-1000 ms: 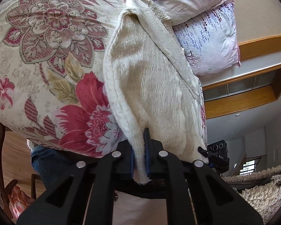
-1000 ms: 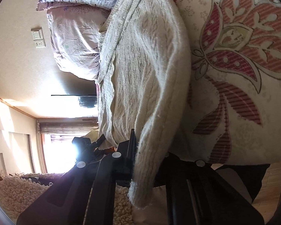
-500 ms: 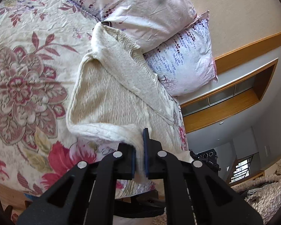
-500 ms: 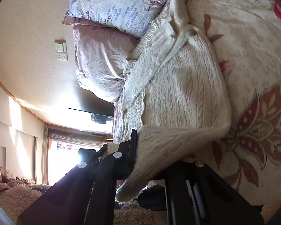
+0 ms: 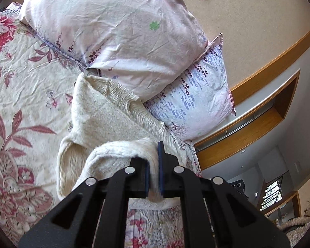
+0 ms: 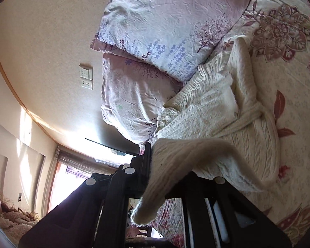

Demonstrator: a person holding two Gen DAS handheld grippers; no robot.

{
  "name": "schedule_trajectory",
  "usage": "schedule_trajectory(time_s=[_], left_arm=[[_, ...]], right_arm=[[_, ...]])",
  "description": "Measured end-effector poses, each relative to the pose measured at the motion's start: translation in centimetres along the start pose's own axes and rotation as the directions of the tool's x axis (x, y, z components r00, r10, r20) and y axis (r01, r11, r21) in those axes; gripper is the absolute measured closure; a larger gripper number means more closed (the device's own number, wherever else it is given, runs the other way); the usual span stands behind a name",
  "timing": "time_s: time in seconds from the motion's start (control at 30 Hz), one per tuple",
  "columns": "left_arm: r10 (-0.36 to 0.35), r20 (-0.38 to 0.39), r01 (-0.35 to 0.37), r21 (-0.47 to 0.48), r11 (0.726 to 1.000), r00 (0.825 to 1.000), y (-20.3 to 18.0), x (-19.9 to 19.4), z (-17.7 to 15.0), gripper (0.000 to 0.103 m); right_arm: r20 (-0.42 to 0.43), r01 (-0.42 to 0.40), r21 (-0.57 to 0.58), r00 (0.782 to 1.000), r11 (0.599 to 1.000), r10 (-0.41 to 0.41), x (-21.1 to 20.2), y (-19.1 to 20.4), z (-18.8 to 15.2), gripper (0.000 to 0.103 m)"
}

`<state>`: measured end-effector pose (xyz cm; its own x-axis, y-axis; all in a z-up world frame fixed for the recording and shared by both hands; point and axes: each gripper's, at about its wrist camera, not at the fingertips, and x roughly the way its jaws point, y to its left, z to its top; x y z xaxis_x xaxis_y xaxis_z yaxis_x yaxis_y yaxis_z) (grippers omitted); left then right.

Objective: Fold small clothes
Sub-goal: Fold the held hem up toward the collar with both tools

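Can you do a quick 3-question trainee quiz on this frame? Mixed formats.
1. True or false: the left tongs are clamped on the cream knit sweater.
2. Multiple choice: the sweater's far end lies against
A. a wooden chair
B. the pillows
C. a laundry basket
3. Fill in: the sweater lies on a bedspread with a ____ print.

Key
1. True. The cloth sits between the pads, and the right tongs grip another part of the sweater's near edge.
2. B
3. Floral
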<state>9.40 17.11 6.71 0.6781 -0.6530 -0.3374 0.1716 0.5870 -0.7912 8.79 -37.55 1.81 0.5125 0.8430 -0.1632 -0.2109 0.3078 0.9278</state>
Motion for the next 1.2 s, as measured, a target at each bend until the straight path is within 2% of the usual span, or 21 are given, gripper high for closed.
schedule_trajectory(time_s=[0.17,0.43,0.6,0.7,0.87,1.07,1.2], left_arm=[[0.017,0.021,-0.017,0.003,1.000,1.000,0.1,2.1,2.2,0.097],[0.048,0.025,-0.048,0.005,0.999,0.999,0.5,6.7,5.2,0.097],[0.079,0.043,-0.076,-0.057,0.995,0.996,2.1,9.7,7.4,0.097],[0.132,0.037,-0.127,-0.123,0.984,0.991,4.0,11.4,8.1,0.097],[0.192,0.015,-0.183,-0.228,0.956,0.981,6.9,13.5,8.1,0.097],[0.221,0.010,-0.213,-0.233,0.949,0.975,7.2,14.7,8.8,0.097],[0.257,-0.018,-0.253,-0.252,0.934,0.966,7.8,15.9,9.2,0.097]], right_arm=[[0.035,0.042,-0.018,0.999,0.999,-0.041,1.3,0.1,3.0,0.095],[0.027,0.104,-0.026,0.994,0.994,-0.104,4.8,-0.3,7.4,0.095],[0.028,0.140,0.003,0.990,0.990,-0.140,6.8,-1.2,10.7,0.095],[0.023,0.191,0.056,0.981,0.980,-0.192,8.0,-3.0,12.4,0.095],[-0.011,0.242,0.136,0.970,0.961,-0.243,9.8,-6.2,13.4,0.095],[-0.019,0.244,0.156,0.970,0.957,-0.244,10.3,-7.2,14.3,0.095],[-0.032,0.270,0.193,0.963,0.943,-0.269,10.9,-8.1,14.8,0.094]])
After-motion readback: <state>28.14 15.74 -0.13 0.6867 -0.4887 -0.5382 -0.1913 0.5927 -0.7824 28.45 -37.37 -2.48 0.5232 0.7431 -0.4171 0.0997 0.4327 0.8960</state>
